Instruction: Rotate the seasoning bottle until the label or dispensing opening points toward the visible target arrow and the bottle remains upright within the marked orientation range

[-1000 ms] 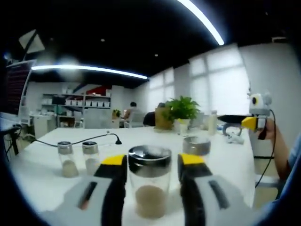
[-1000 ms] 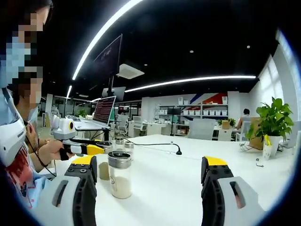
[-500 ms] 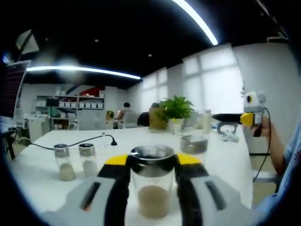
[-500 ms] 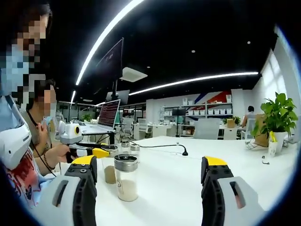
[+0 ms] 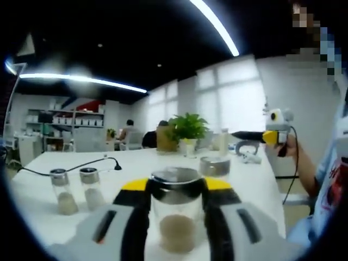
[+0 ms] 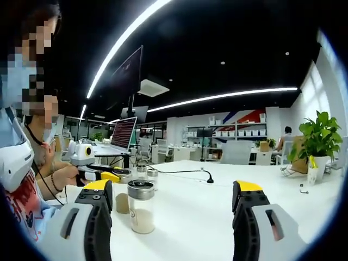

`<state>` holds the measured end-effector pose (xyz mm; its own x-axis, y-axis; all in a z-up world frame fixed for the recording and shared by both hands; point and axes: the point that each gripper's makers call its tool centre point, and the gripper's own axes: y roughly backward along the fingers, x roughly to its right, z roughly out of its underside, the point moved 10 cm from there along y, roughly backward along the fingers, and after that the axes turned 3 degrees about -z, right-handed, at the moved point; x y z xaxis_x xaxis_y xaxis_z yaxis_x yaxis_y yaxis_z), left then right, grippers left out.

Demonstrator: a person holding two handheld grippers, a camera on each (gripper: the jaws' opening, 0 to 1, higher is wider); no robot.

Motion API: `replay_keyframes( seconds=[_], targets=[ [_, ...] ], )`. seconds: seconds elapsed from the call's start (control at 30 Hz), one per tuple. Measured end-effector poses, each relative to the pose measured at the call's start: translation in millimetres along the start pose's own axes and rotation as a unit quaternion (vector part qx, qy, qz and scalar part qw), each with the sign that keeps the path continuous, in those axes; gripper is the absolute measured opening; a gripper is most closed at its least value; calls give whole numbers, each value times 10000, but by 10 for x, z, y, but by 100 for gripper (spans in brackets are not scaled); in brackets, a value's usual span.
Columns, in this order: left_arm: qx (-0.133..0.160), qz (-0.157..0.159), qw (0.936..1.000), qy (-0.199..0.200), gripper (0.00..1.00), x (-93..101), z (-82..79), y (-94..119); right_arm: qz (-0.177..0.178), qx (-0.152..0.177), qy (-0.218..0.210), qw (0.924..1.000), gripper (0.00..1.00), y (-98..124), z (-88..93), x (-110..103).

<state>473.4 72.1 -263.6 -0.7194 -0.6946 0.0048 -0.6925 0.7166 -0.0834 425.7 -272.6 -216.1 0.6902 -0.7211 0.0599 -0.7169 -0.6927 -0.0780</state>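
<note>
A glass seasoning bottle (image 5: 175,220) with a metal lid and beige powder stands upright on the white table (image 5: 255,187). My left gripper (image 5: 175,187) is shut on it, with a yellow-tipped jaw pressed against each side. In the right gripper view the left gripper (image 6: 111,176) comes in from the left, and the bottle it holds (image 6: 122,201) is partly hidden. My right gripper (image 6: 174,201) hangs open over the table with nothing between its jaws. A hand holds that right gripper (image 5: 266,135) up at the right of the left gripper view.
A second, similar bottle (image 6: 140,209) stands beside the held one, and its lid (image 5: 213,166) shows just behind. Two small shakers (image 5: 76,189) and a black cable (image 5: 81,166) lie to the left. A potted plant (image 5: 187,129) stands at the table's far end.
My left gripper's jaws have shut on the bottle. Since then the left gripper view has swung, so the background has slid left. The right gripper stays open.
</note>
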Motion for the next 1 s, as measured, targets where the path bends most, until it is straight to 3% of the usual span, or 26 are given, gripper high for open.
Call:
replay_keyframes(
  seconds=[0.37, 1.0],
  targets=[
    [0, 553, 9985, 2, 38, -57, 20, -2, 337, -267, -43, 9991, 97, 28, 76, 106],
    [-139, 1749, 9845, -24, 38, -274, -16, -151, 195, -543, 56, 9983, 93, 13, 120, 74]
  ],
)
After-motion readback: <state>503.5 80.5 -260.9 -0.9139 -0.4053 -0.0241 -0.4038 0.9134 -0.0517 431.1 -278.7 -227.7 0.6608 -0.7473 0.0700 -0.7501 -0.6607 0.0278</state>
